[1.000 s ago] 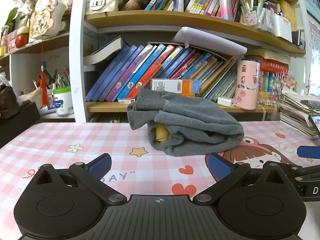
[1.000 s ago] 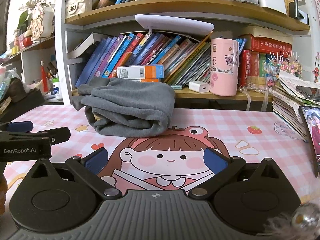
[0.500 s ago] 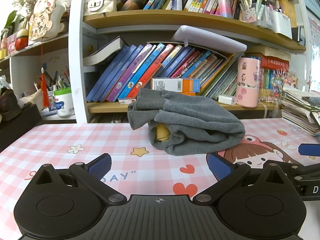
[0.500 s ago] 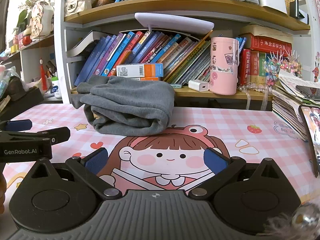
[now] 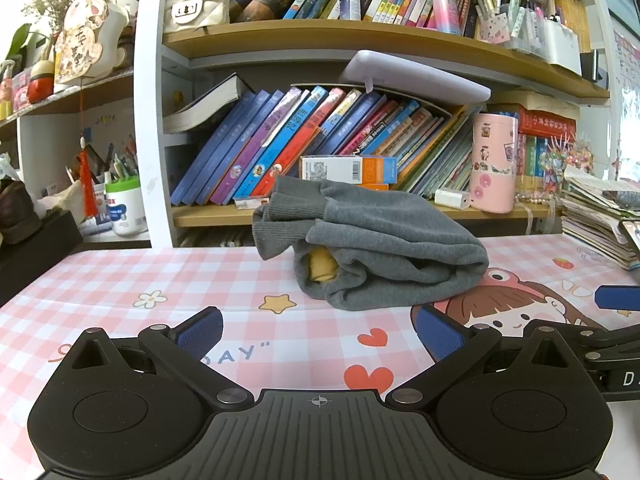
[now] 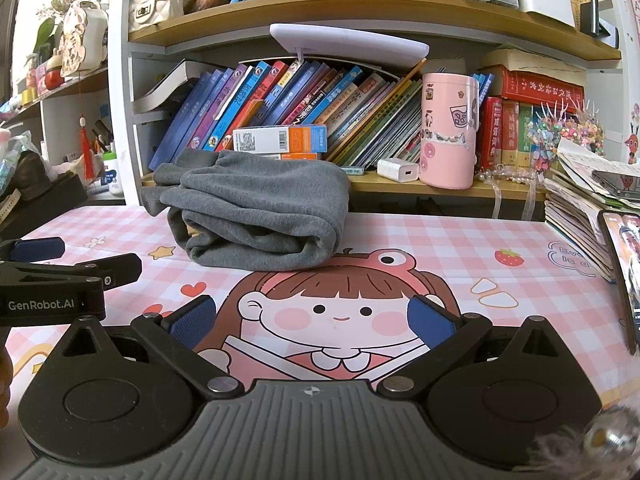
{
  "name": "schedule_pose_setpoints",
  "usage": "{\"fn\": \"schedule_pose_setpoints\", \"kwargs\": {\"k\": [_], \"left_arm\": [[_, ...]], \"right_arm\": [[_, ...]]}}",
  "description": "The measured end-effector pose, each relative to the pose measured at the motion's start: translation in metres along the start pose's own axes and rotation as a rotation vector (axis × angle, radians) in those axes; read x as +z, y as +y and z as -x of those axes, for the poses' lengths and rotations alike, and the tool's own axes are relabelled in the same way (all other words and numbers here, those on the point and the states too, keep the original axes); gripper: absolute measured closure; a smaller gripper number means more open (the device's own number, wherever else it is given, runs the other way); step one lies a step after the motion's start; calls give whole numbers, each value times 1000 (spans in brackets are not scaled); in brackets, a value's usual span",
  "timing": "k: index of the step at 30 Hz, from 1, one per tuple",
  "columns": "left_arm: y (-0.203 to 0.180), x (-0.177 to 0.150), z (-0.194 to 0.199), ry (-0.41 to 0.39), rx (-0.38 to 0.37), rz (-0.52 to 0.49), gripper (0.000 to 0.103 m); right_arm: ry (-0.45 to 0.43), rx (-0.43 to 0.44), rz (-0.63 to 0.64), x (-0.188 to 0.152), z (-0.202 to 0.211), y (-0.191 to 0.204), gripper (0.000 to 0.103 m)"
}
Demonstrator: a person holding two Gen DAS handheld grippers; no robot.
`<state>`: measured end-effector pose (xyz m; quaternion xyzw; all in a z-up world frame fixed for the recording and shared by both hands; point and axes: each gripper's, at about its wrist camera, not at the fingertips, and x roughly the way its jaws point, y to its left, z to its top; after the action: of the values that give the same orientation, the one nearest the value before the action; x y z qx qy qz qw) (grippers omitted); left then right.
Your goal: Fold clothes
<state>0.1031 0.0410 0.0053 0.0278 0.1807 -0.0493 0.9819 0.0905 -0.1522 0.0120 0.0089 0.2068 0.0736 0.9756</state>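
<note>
A grey sweatshirt (image 5: pixel 384 248) lies folded in a thick bundle at the back of the pink checked table mat (image 5: pixel 120 280), with ribbed cuffs at its left end and a bit of yellow showing inside the fold. It also shows in the right wrist view (image 6: pixel 260 220). My left gripper (image 5: pixel 318 332) is open and empty, a short way in front of the bundle. My right gripper (image 6: pixel 312 320) is open and empty over the cartoon girl print, in front of the bundle. The right gripper's tip (image 5: pixel 616 298) shows at the right edge of the left wrist view. The left gripper (image 6: pixel 60 276) shows at the left of the right wrist view.
A bookshelf (image 5: pixel 360 36) full of books stands right behind the bundle. A pink tumbler (image 6: pixel 448 128) and a white charger (image 6: pixel 398 170) sit on its low shelf. A stack of magazines (image 6: pixel 580 200) and a phone (image 6: pixel 624 272) lie at the right. A black box (image 5: pixel 36 248) stands at the left.
Both grippers have drifted very slightly relative to the folded bundle. The bundle has not moved and both grippers stay open.
</note>
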Motion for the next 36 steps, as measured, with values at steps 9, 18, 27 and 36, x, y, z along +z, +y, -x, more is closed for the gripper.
{"fn": "schedule_pose_setpoints", "kwargs": {"k": [9, 18, 27, 36], "left_arm": [[0, 0, 0, 0, 1, 0, 0], [0, -1, 0, 10, 1, 3, 0], [-1, -1, -1, 16, 1, 5, 0], [-1, -1, -1, 18, 0, 4, 0]], "right_arm": [[3, 0, 1, 0, -1, -1, 0], [5, 0, 2, 0, -1, 0, 0], [7, 0, 2, 0, -1, 0, 0], [8, -1, 3, 0, -1, 0, 0]]}}
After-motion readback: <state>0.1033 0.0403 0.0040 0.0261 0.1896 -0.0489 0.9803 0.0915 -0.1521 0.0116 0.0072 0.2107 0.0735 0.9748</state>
